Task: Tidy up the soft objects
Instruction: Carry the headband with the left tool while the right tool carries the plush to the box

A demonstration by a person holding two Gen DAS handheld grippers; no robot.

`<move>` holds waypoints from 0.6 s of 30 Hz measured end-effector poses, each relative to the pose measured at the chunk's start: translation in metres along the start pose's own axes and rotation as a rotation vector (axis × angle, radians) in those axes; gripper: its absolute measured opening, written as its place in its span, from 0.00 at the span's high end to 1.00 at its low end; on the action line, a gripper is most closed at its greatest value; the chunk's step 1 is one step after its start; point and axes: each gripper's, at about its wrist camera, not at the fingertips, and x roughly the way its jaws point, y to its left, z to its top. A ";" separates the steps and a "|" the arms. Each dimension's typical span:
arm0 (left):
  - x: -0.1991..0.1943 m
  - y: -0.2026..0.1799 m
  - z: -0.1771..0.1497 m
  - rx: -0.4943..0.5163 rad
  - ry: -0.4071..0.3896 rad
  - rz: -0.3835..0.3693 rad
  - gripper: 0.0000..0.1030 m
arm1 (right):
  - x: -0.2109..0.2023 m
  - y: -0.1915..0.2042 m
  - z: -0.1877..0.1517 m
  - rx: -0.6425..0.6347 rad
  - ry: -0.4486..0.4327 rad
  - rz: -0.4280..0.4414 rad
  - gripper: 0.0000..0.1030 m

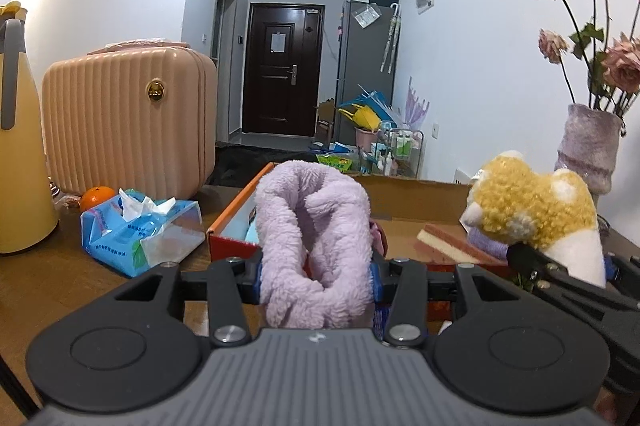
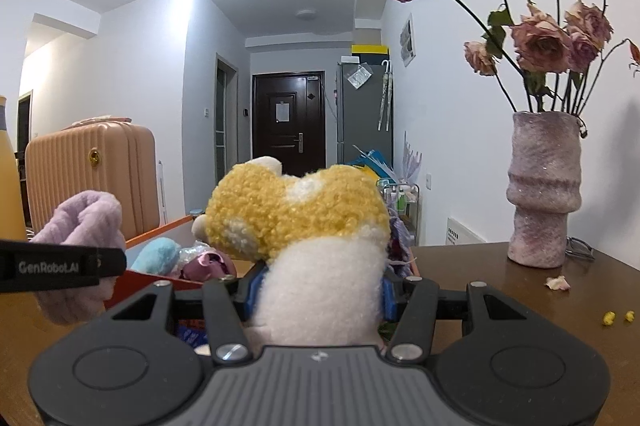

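While both sets of fingers are clamped on soft things, each load sits loosely; the left gripper (image 1: 316, 274) pinches a folded lilac fleece cloth (image 1: 312, 238), the right gripper (image 2: 320, 292) a yellow-and-white plush toy (image 2: 304, 226) (held by its white base). Just beyond the fingertips lies the open cardboard box (image 1: 420, 198); either top-heavy bundle could slip, or the toy could knock the vase (image 2: 544, 190) to the right.

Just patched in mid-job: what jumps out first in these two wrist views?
Each gripper is clamped on something fluffy: the left gripper squeezes a lilac fleece bundle, the right gripper a yellow-and-white plush toy. Both hang at the near edge of an open cardboard box on the wooden table. Right of it, dried pink roses rise from a mauve vase.
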 end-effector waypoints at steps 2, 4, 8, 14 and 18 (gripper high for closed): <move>0.004 0.000 0.002 -0.003 -0.005 0.002 0.56 | 0.006 0.001 0.001 -0.004 -0.005 0.002 0.49; 0.009 -0.001 0.005 -0.004 -0.011 0.005 0.56 | 0.012 0.003 0.002 -0.008 -0.010 0.001 0.49; 0.020 -0.002 0.009 -0.009 -0.021 0.013 0.56 | 0.025 0.007 0.004 -0.016 -0.020 -0.007 0.49; 0.037 -0.001 0.015 -0.022 -0.031 0.024 0.56 | 0.043 0.010 0.006 -0.024 -0.026 -0.014 0.49; 0.048 -0.001 0.021 -0.031 -0.036 0.029 0.56 | 0.055 0.013 0.008 -0.030 -0.026 -0.013 0.49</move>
